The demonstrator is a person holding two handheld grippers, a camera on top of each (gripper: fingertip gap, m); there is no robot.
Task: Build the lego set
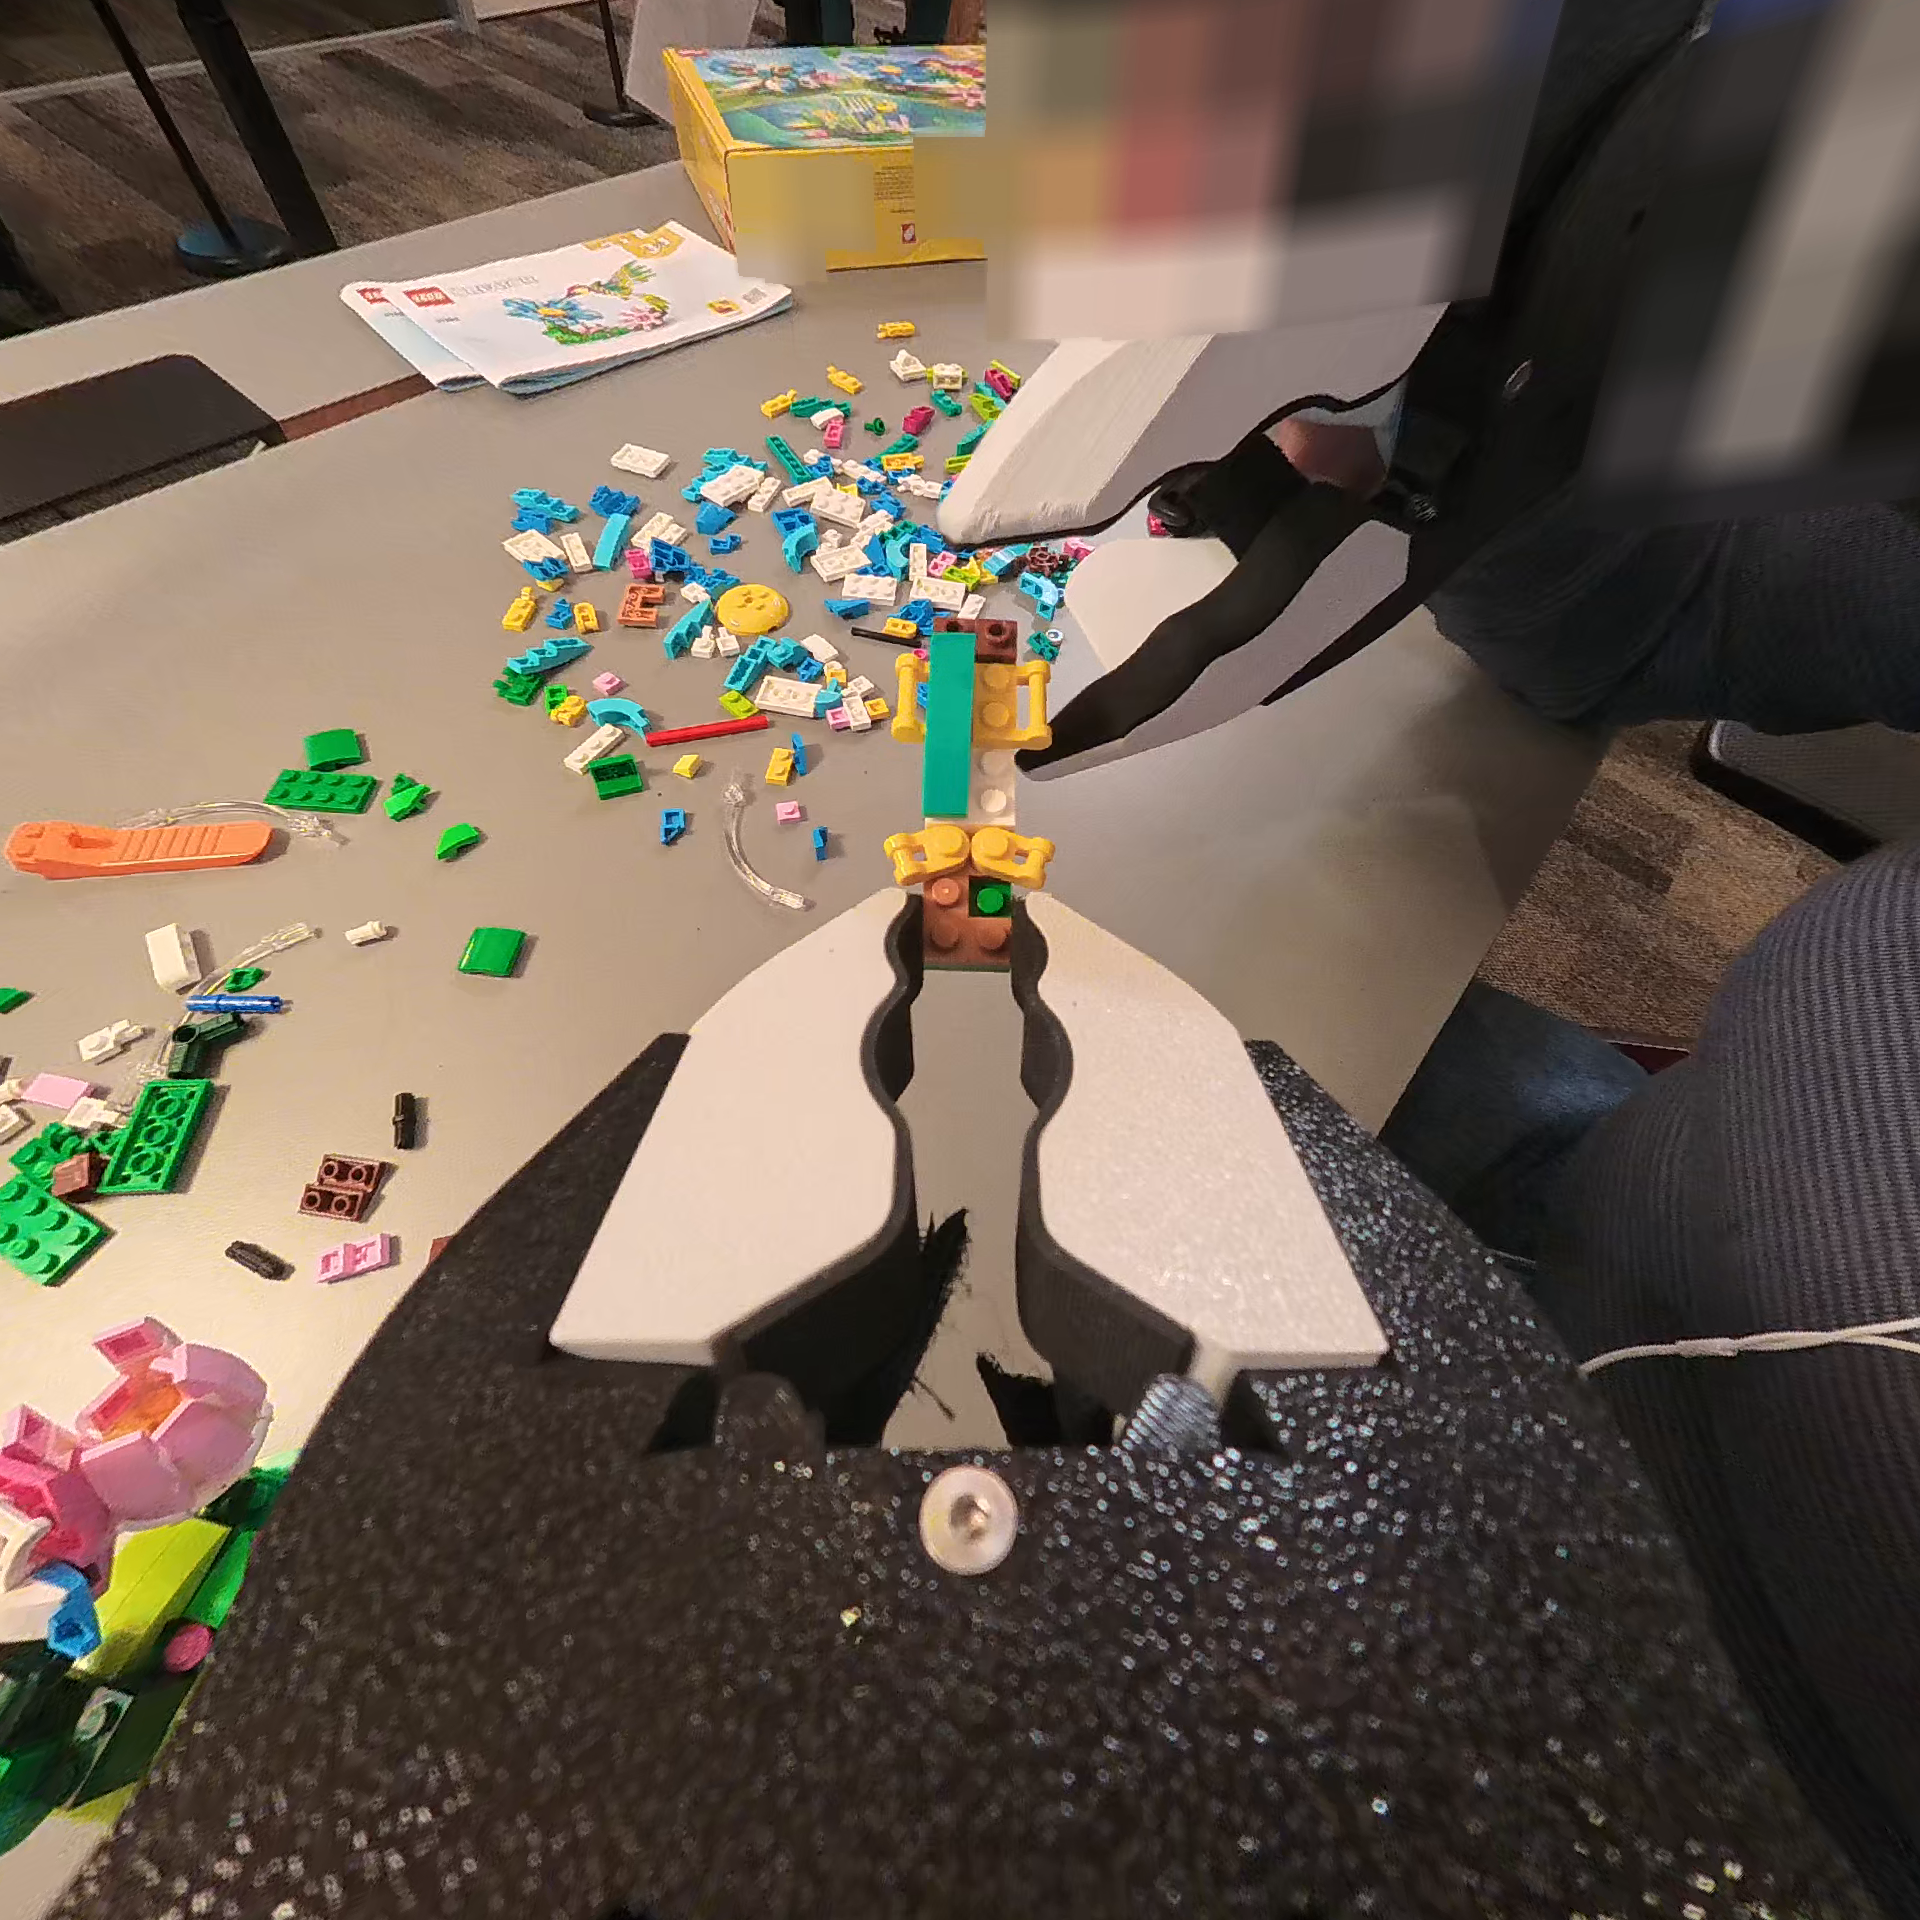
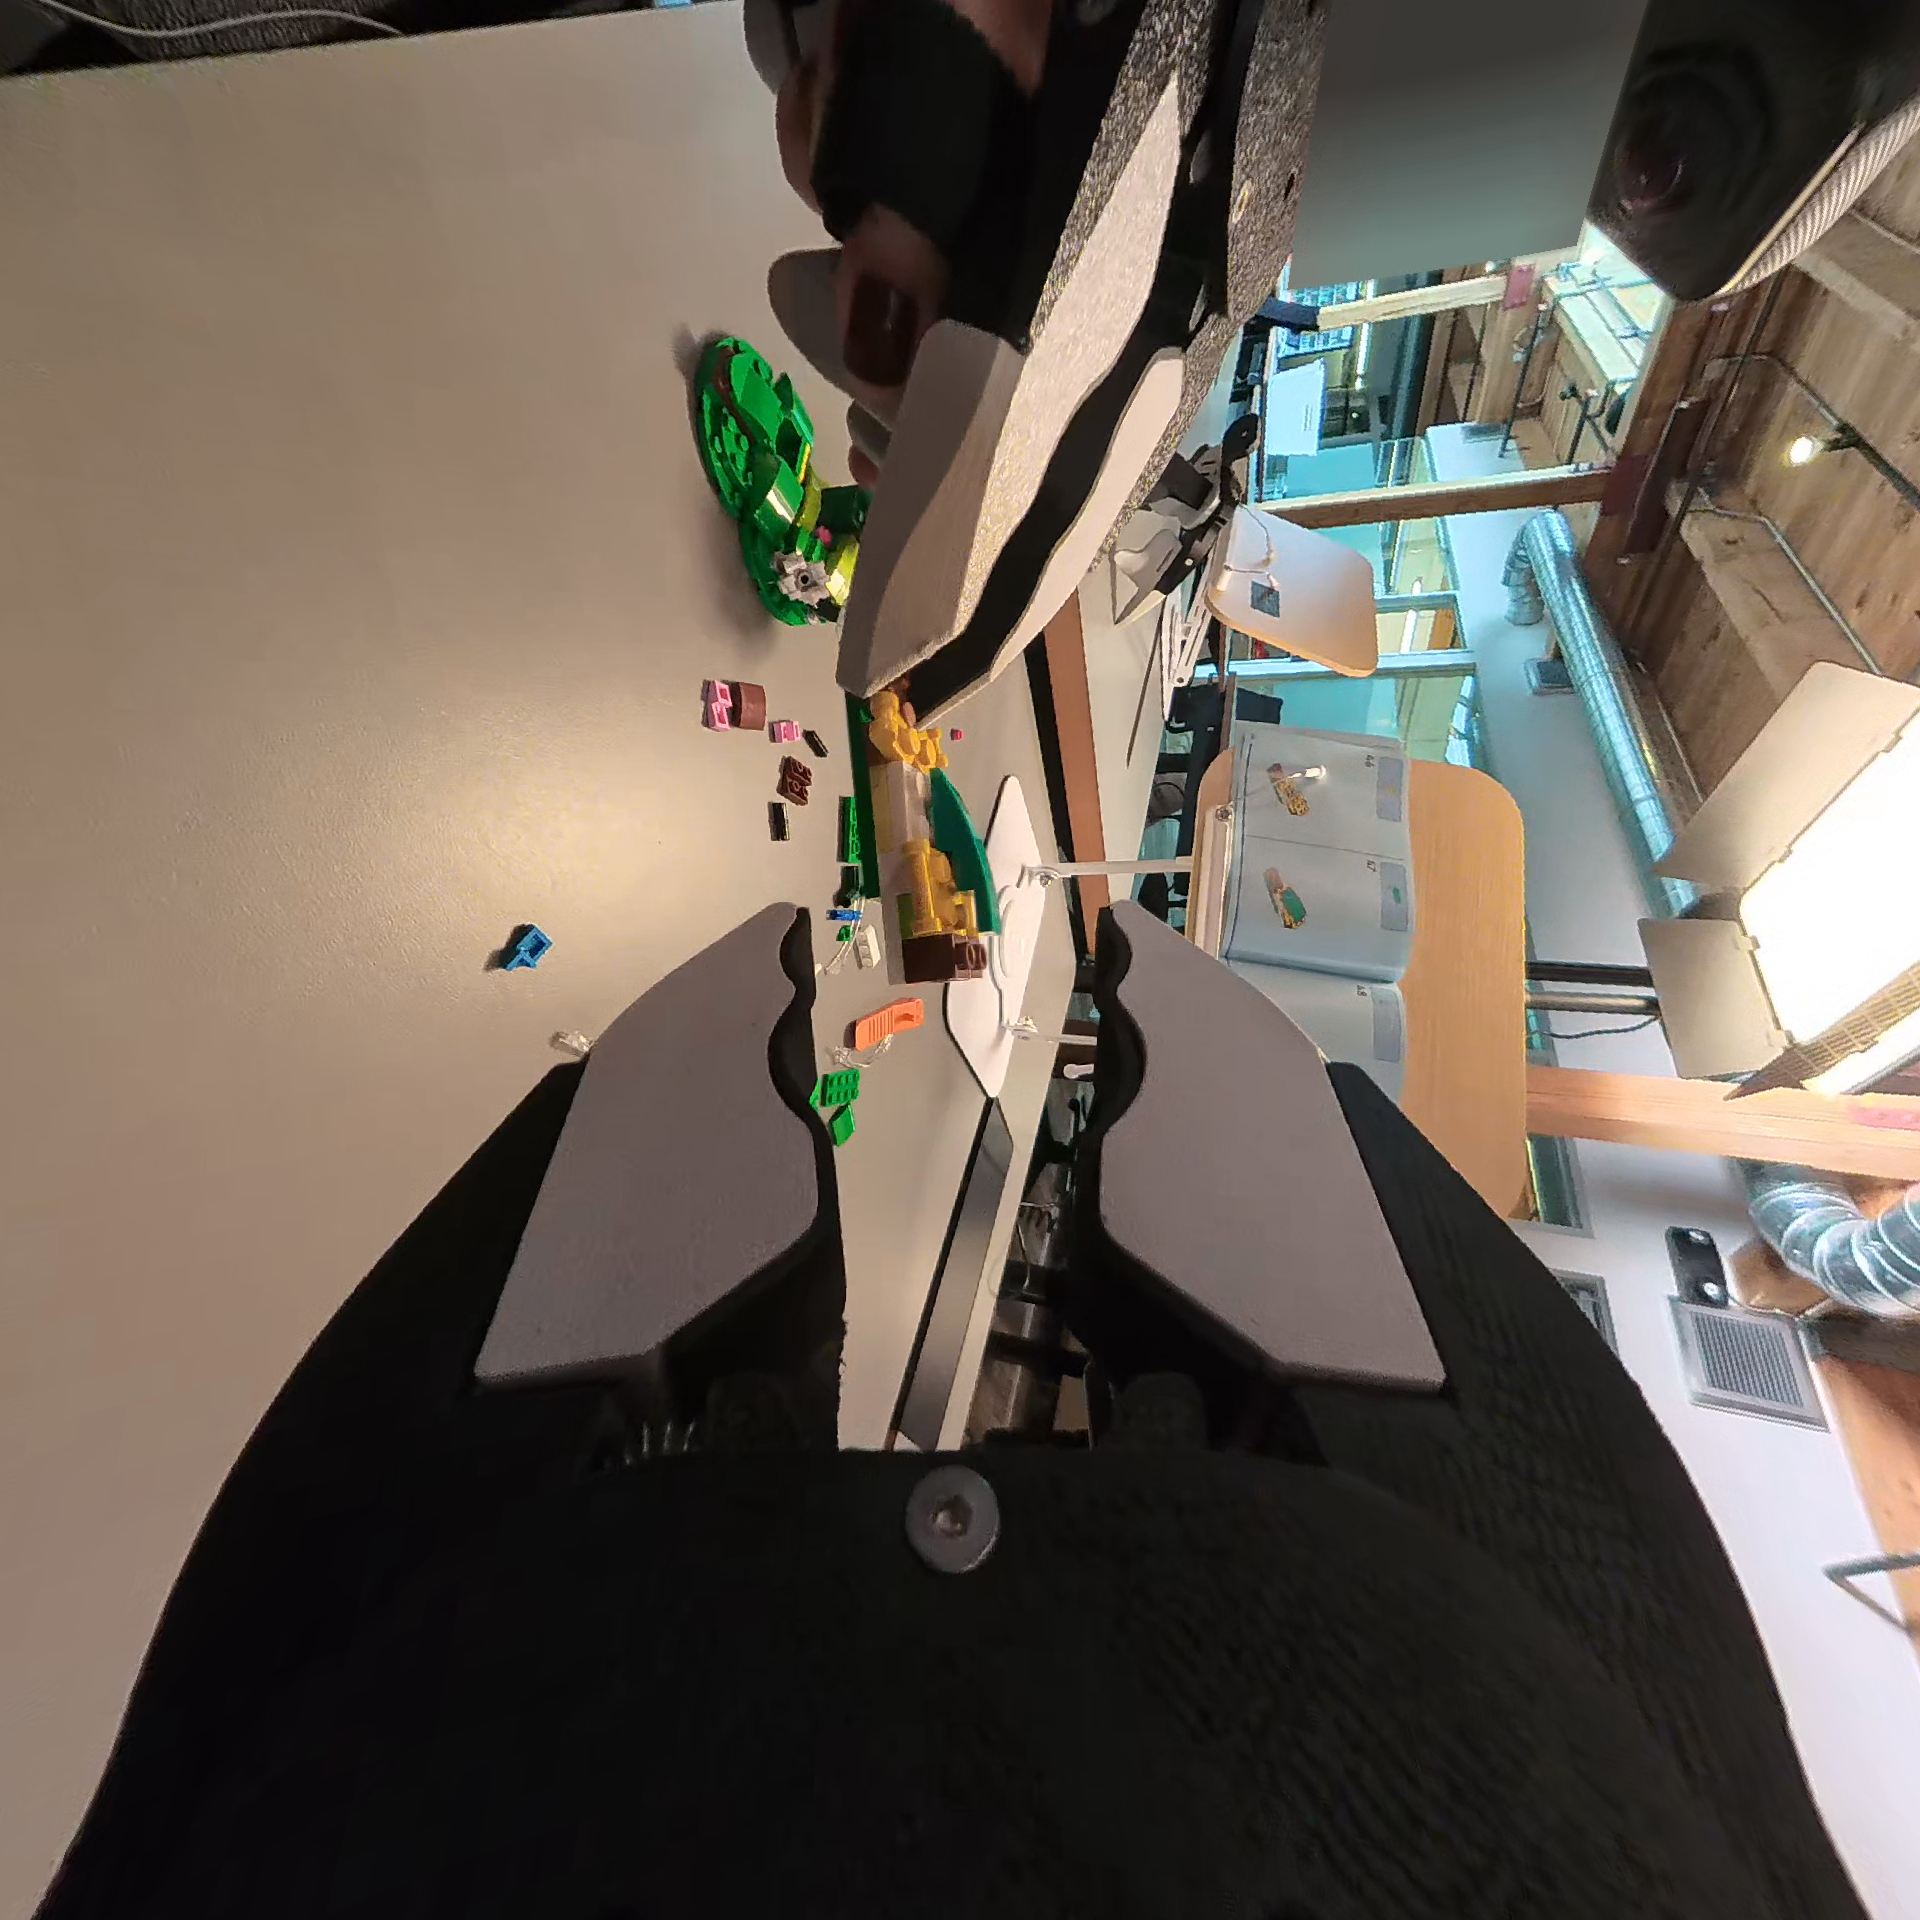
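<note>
My left gripper (image 1: 966,935) is shut on the brown end of a long lego sub-assembly (image 1: 977,748) made of white, yellow, brown and teal pieces, held above the grey table (image 1: 312,623). A long teal tile lies along its top. My right gripper (image 2: 951,935) is open and empty. In the left wrist view the right gripper (image 1: 997,644) straddles the assembly's far end, lower fingertip (image 1: 1039,758) beside the yellow clips. In the right wrist view the assembly (image 2: 925,862) sits just beyond my open fingers, with the left gripper (image 2: 894,686) holding its far end.
A pile of loose small lego pieces (image 1: 790,561) lies mid-table. Green plates (image 1: 156,1132), an orange brick separator (image 1: 135,847), instruction booklets (image 1: 561,301) and the yellow set box (image 1: 831,145) lie around. A pink flower build (image 1: 125,1455) sits at lower left. The table edge runs right. The tips of one gripper are about 4 centimeters away from the tips of the other.
</note>
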